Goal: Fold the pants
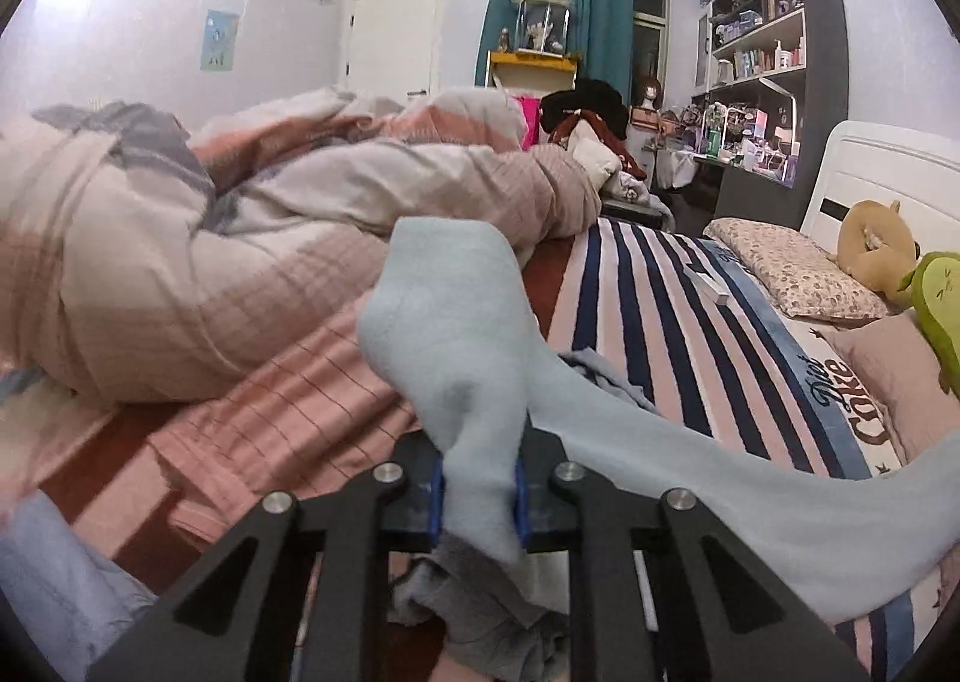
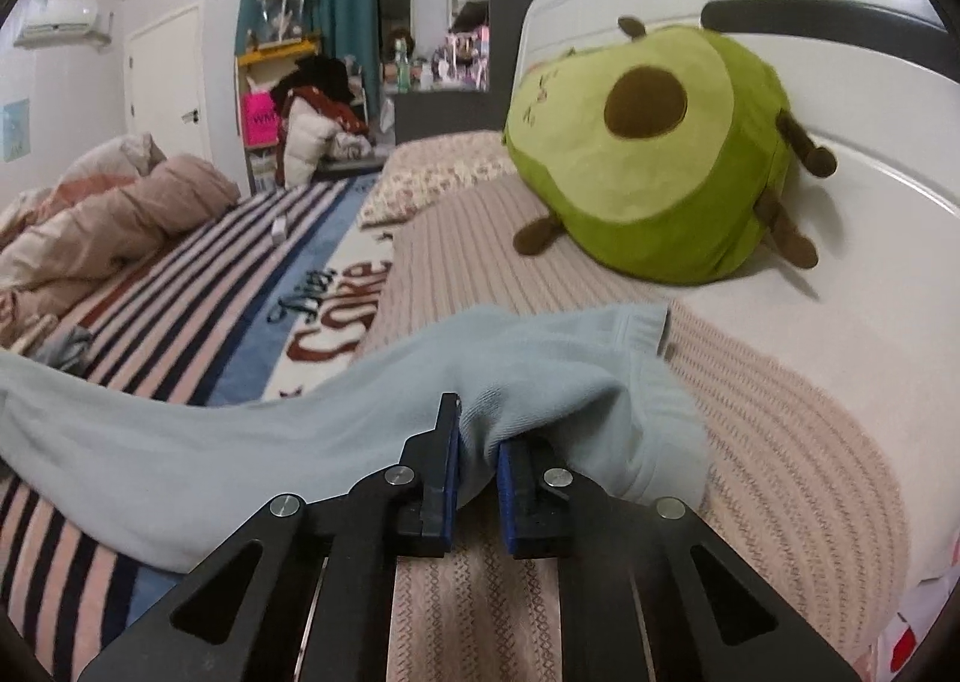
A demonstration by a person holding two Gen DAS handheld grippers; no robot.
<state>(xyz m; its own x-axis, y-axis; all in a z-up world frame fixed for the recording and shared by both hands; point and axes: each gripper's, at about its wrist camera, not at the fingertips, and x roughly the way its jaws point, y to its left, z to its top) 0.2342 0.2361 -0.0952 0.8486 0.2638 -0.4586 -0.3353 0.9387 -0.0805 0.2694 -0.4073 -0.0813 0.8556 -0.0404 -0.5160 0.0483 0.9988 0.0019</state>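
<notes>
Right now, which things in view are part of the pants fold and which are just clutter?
In the job:
- light blue pants, stretched between the two grippers
- left gripper, shut on one end
- right gripper, shut on the ribbed end

Lying about:
- avocado plush
- rumpled duvet
- striped blanket
- floral pillow
- grey garment under the left gripper
</notes>
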